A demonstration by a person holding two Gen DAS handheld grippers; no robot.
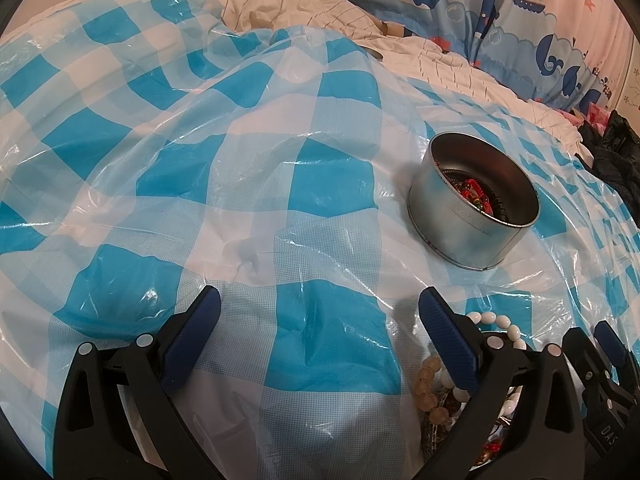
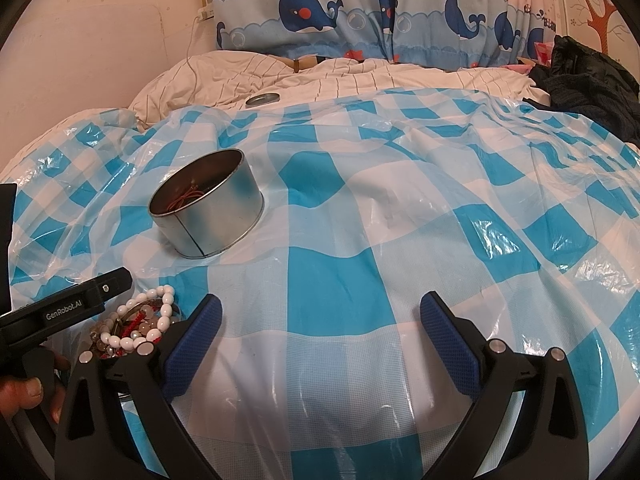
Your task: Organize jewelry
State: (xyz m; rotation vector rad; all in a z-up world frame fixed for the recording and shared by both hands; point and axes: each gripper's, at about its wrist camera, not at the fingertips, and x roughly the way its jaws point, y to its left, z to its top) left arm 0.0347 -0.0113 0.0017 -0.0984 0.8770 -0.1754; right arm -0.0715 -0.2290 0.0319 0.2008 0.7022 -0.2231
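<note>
With both your left tool [image 1: 320,344] and right tool [image 2: 320,352] spread wide and empty, the bead bracelets [image 2: 140,324] lie heaped near the round tin [image 2: 208,208], so next you likely pinch one strand and carry it in.

Warm indoor light, glare streaks on plastic sheet [image 1: 280,152], fisheye bending, dark vignetted corners.

Bead pile [image 1: 472,364] partly behind tool [image 1: 320,320]
</note>
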